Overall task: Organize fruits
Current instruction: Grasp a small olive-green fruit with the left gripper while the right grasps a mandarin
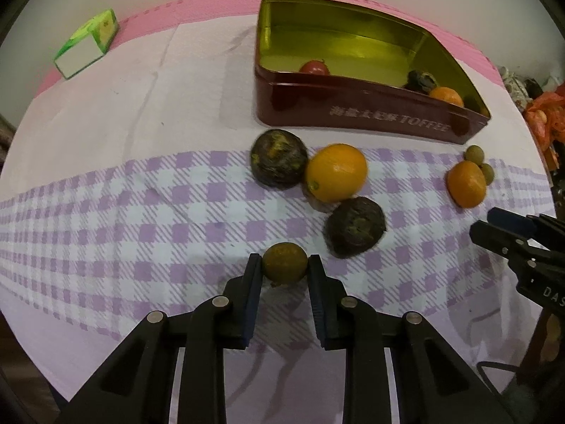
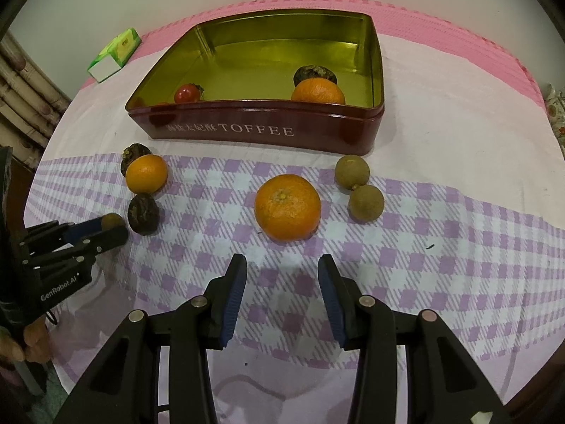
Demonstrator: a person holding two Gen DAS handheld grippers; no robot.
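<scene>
**Left hand-held gripper clamps a small brown fruit**

The left hand-held gripper (image 1: 284, 265) is clamped on a small brownish-green round fruit (image 1: 284, 262), its two pads pressing the fruit's sides just above the checked cloth (image 1: 106, 219) that covers the tabletop. Just beyond its fingertips, slightly to the right, lies a dark wrinkled fruit (image 1: 355, 227); farther ahead sit an orange (image 1: 335, 172) and a second dark wrinkled fruit (image 1: 278, 158), touching each other. Well ahead stands the open red toffee tin (image 1: 370, 116), holding a small red fruit (image 1: 315, 68), a dark fruit (image 1: 422, 79) and an orange (image 1: 446, 96). A green-and-white carton (image 1: 88, 44) lies far ahead to the left.

The right hand-held gripper (image 2: 282, 265) hangs with its jaws apart and nothing between them. A large orange (image 2: 287, 206) rests just ahead of its fingertips. Two small brown round fruits (image 2: 365, 201) lie ahead to its right, side by side.
</scene>
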